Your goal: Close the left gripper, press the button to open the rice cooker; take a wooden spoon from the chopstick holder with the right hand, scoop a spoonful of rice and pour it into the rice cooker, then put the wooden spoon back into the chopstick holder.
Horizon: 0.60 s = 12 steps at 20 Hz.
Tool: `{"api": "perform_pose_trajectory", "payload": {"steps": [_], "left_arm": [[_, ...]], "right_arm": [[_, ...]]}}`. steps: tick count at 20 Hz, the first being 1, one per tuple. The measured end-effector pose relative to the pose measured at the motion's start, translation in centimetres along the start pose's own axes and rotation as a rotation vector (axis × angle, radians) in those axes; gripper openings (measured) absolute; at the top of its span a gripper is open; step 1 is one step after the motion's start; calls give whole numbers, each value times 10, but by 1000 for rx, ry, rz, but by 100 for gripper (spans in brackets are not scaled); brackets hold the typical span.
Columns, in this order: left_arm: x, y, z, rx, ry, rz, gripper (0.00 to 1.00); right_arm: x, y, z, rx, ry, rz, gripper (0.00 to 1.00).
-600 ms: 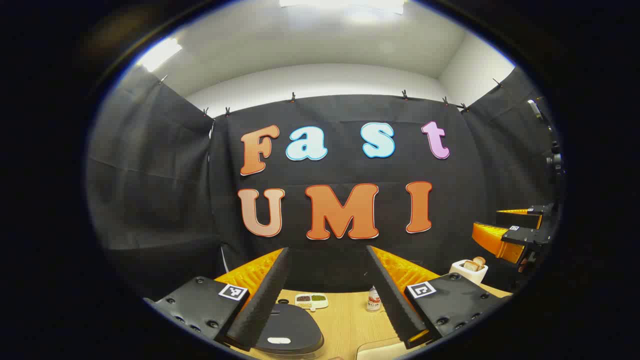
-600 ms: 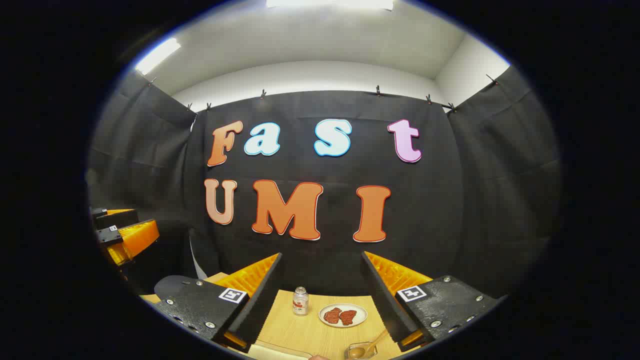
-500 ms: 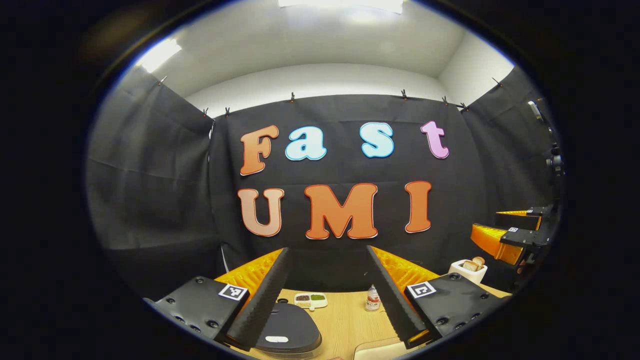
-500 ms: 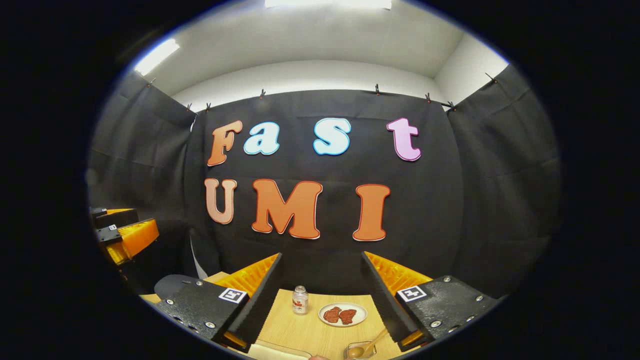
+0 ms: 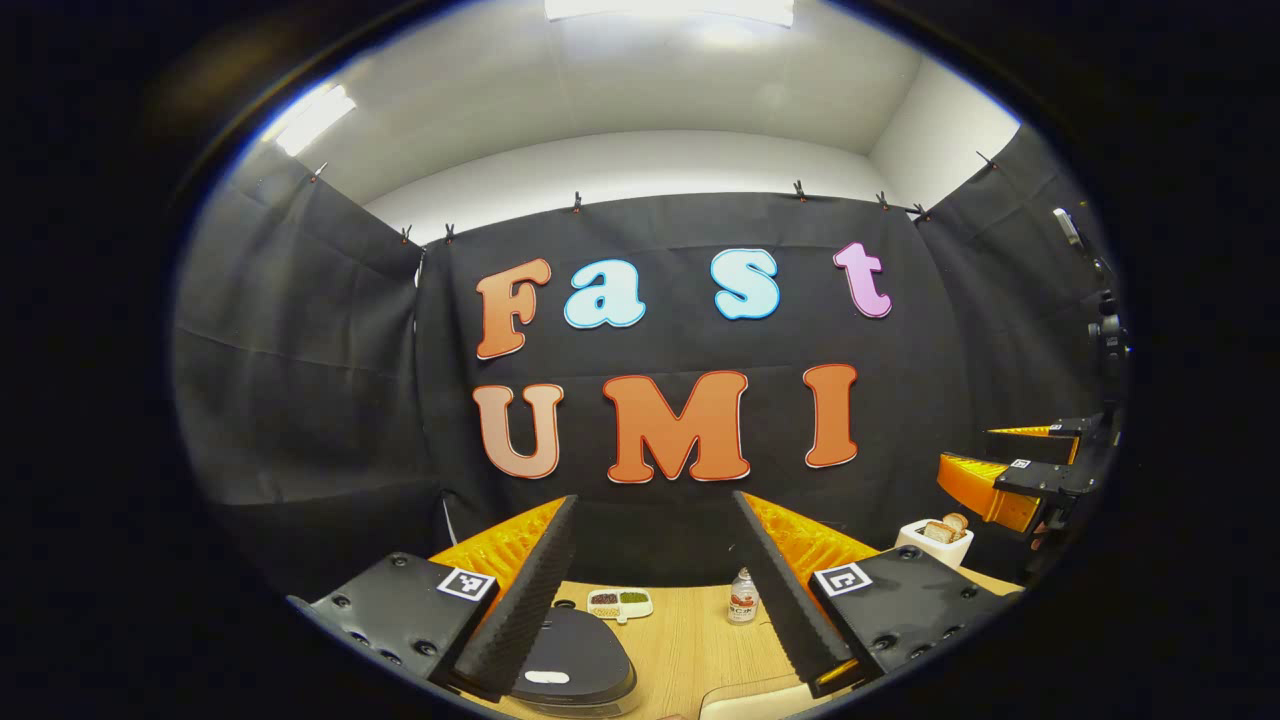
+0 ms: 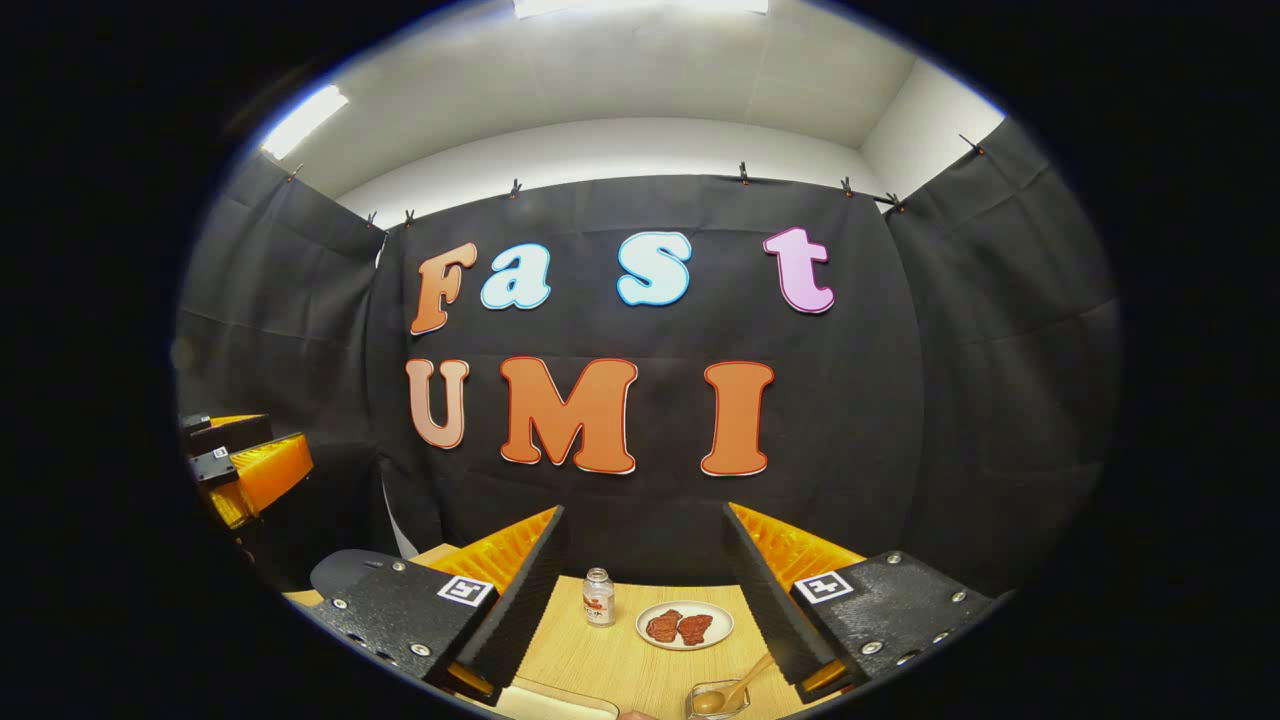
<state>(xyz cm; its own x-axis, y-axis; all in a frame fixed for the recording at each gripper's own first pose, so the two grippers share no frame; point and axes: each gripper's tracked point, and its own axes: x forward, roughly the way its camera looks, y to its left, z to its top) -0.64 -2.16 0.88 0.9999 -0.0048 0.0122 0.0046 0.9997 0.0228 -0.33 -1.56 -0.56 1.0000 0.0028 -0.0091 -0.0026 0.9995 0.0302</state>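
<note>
Both cameras have tipped slightly downward since the earlier frames, so the tabletop [image 5: 690, 650] items sit a little higher in view; nothing on it has shifted. Left hand-held gripper [image 5: 650, 590]: fingers spread wide apart, holding nothing, hovering above and behind the rice cooker [image 5: 575, 665], whose dark lid is down; the pale patch on the lid is probably the release button. Right hand-held gripper [image 6: 640, 595]: fingers likewise apart and empty, well above the tabletop. One wooden spoon [image 6: 730, 690] lies with its bowl in a small clear container near the right finger; whether this is the chopstick holder cannot be told. Judgement: the spoon should be light, stiff and not fragile, best taken on the handle, clear of the bowl; the cooker is heavy enough to stay put under a press. Count: one cooker, one spoon, one small bottle [image 6: 598, 598], one plate [image 6: 685, 627] with two reddish pieces, one divided dish [image 5: 620, 603], one toaster [image 5: 935, 540].
</note>
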Motion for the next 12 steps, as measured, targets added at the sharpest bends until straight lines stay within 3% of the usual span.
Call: {"api": "perform_pose_trajectory", "payload": {"steps": [2,3,4,6,7,8,9,10,11,12], "left_arm": [[-1,-1,0,0,4,-3,100],[0,-1,0,1,4,-2,90],[0,-1,0,1,5,-2,100],[-1,2,1,5,4,2,100],[0,3,1,7,3,5,95],[1,4,0,6,6,6,100],[1,4,0,6,8,7,95],[2,6,-2,5,10,10,100],[2,7,-1,7,11,13,100],[2,9,-1,12,11,21,100]], "right_arm": [[0,1,0,-1,1,6,94],[1,1,-2,-5,3,4,97],[1,2,-4,-8,5,6,96],[2,3,-5,-8,9,7,94],[2,4,-5,-3,9,9,94],[2,3,-5,1,9,9,94],[3,4,-5,2,10,9,94],[4,3,-6,1,11,6,94],[5,3,-7,2,13,7,91],[7,3,-9,1,17,4,94]]}}
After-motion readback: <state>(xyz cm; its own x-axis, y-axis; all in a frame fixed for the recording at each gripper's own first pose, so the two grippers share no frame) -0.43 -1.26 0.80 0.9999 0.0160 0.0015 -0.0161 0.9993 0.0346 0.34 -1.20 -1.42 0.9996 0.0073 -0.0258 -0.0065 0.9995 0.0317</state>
